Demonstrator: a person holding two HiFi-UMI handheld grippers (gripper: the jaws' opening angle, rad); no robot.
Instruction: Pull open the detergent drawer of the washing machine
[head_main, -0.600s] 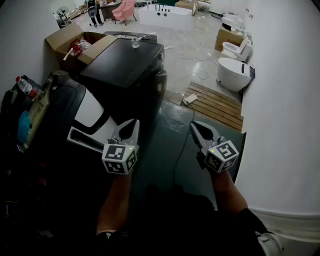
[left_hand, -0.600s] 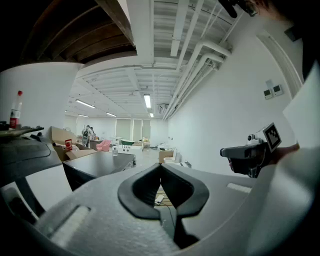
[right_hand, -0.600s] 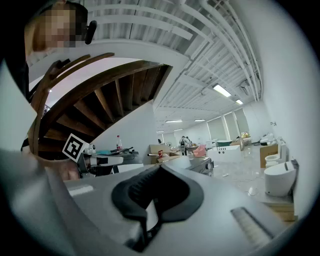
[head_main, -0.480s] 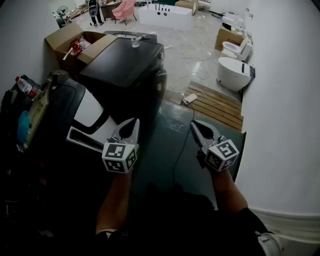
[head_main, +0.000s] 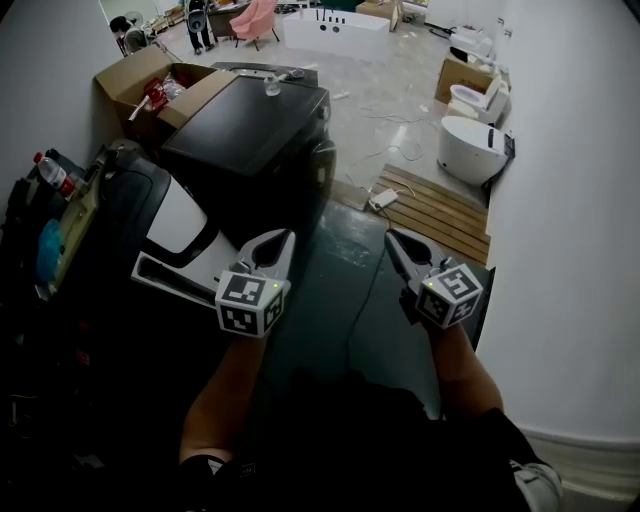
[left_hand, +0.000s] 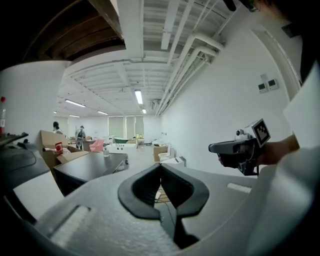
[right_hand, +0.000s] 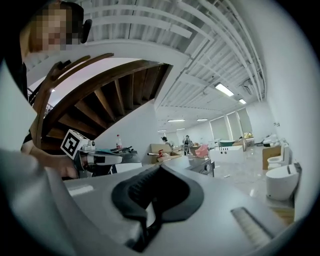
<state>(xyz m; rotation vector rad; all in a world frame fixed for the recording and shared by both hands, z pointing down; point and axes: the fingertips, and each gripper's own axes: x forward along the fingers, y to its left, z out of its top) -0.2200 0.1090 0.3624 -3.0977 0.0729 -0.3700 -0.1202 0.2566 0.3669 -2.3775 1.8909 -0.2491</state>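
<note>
Head view: the washing machine (head_main: 120, 210) stands at the left edge. A long white-rimmed tray, judged to be the detergent drawer (head_main: 165, 277), projects from its front and appears already drawn out. The left gripper (head_main: 283, 238) is held just off the drawer's outer end, not touching it. The right gripper (head_main: 395, 240) is held farther from the machine, over the dark floor. Both are clenched on nothing.

Left gripper view: the jaws of the left gripper (left_hand: 161, 170) are seen pressed together and empty. The drawer cannot be made out.

Right gripper view: the right gripper (right_hand: 159, 170) is likewise closed and empty.

The drawer is judged to be light, rigid, smooth plastic running on a slide. It is best gripped at the front lip and drawn straight along its travel, since sideways force may bind it.
</note>
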